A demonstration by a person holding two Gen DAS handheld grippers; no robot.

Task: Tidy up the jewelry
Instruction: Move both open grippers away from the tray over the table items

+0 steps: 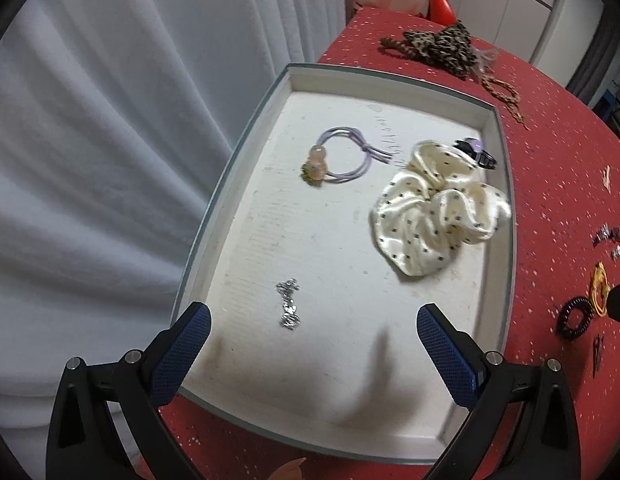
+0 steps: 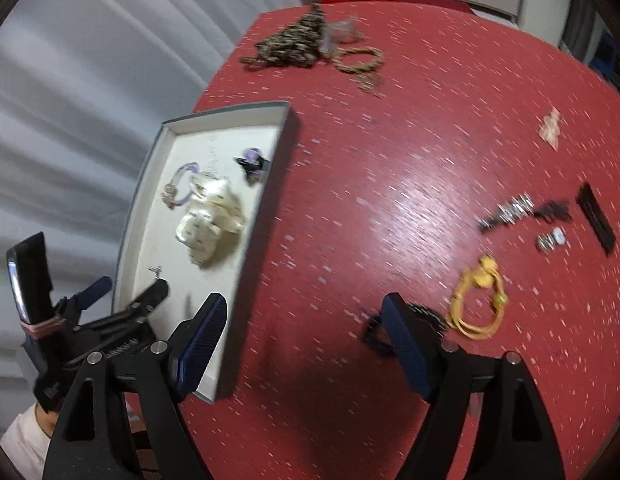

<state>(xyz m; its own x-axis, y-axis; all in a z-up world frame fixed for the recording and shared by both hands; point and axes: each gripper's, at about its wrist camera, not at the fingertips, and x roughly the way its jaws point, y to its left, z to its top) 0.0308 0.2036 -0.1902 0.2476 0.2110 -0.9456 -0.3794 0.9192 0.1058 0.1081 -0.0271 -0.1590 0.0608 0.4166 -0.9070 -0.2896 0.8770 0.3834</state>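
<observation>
Left gripper (image 1: 313, 328) hangs wide open and empty over the tray (image 1: 505, 184), silver clip (image 1: 289, 309) lying inside. Right gripper (image 2: 306, 320), jaws apart, holds nothing beside the tray; black coil tie (image 2: 373, 330) looks next, needing a squeeze.

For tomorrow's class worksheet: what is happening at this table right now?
A person with a gripper in each hand is sorting hair accessories into a white tray. The left gripper hangs open and empty above a silver clip lying in the tray beside a cream scrunchie. The right gripper is open over the red table, near a black coil tie.
</observation>
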